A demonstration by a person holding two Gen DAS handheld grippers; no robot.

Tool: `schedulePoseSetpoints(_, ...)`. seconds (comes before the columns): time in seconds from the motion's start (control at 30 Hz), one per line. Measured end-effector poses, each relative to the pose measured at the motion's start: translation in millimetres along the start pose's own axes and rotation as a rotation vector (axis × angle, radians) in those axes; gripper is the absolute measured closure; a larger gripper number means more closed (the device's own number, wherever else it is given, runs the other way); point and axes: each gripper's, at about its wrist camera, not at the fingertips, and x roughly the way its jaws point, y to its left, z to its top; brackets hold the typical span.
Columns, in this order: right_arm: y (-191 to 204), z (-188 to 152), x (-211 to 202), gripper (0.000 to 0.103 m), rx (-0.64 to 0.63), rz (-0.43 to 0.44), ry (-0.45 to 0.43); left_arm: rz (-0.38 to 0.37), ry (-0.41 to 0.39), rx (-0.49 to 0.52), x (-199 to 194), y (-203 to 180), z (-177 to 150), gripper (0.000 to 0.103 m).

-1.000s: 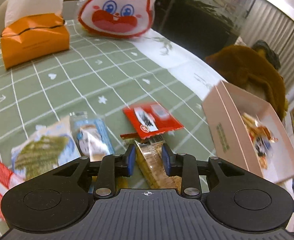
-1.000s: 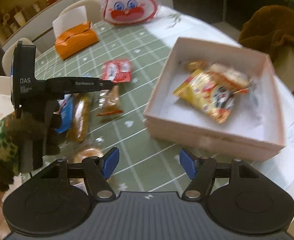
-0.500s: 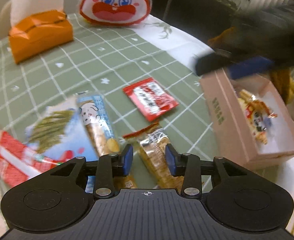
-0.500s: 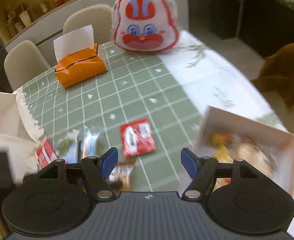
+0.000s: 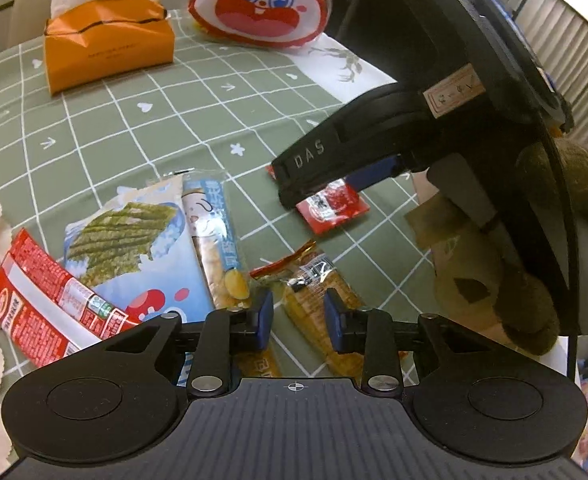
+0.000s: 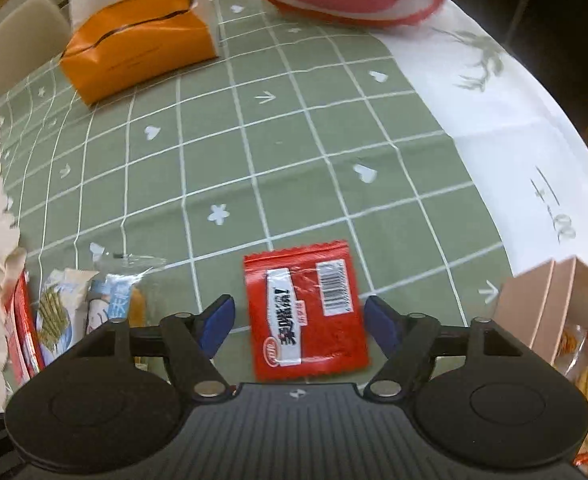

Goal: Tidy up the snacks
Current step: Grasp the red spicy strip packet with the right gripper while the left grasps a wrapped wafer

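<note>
The right gripper (image 6: 300, 322), jaws apart and just closing, straddles a flat red foil sachet (image 6: 306, 312) lying near on the green checked tablecloth (image 6: 294, 152); it looks light, thin and slippery, best pinched across its crimped edges. The left gripper (image 5: 298, 320), narrowed, brackets a clear crinkly wafer packet (image 5: 318, 288), likely brittle. Right, a pale cardboard box (image 6: 534, 308); far, an orange tissue pack (image 6: 137, 56).

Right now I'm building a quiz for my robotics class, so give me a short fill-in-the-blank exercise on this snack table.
1. The flat packet between the right gripper's open jaws is coloured ____.
2. The tissue box at the far end is coloured ____.
3. The tablecloth is green with a white ____ pattern.
4. The bag beside the tissue box shows a cartoon ____.

Missing words: red; orange; grid; face
</note>
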Motion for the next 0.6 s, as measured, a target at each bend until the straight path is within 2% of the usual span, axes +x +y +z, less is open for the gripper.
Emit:
schedulePoseSetpoints(0.1,3.9,-5.4,-14.8,0.050,-0.025,0.000,-0.026,-0.023,-0.004,-0.024,-1.3,3.9,-1.1,0.071)
schedulePoseSetpoints(0.17,-1.2,-9.9,-28.4,0.052,0.005,0.020,-0.040,-0.049,-0.003,-0.061,-1.7,7.4,-2.1,0.071)
schedulePoseSetpoints(0.27,-10.8,-19.8,-60.8,0.052,0.058,0.046,-0.102,-0.046,-0.011,-0.081,-5.9,7.0,-3.3,0.071)
schedulePoseSetpoints(0.43,-25.6,-67.6,-122.3,0.052,0.114,0.094,-0.190,-0.037,-0.021,-0.133,-8.6,-0.4,-0.2,0.071)
schedulePoseSetpoints(0.53,-32.6,-100.4,-140.7,0.052,0.135,0.074,-0.200,0.035,0.011,-0.092,2.5,-13.6,2.4,0.071)
schedulePoseSetpoints(0.6,-36.8,-124.1,-150.9,0.052,0.150,0.059,-0.204,0.036,0.011,-0.062,7.0,-21.9,0.7,0.069)
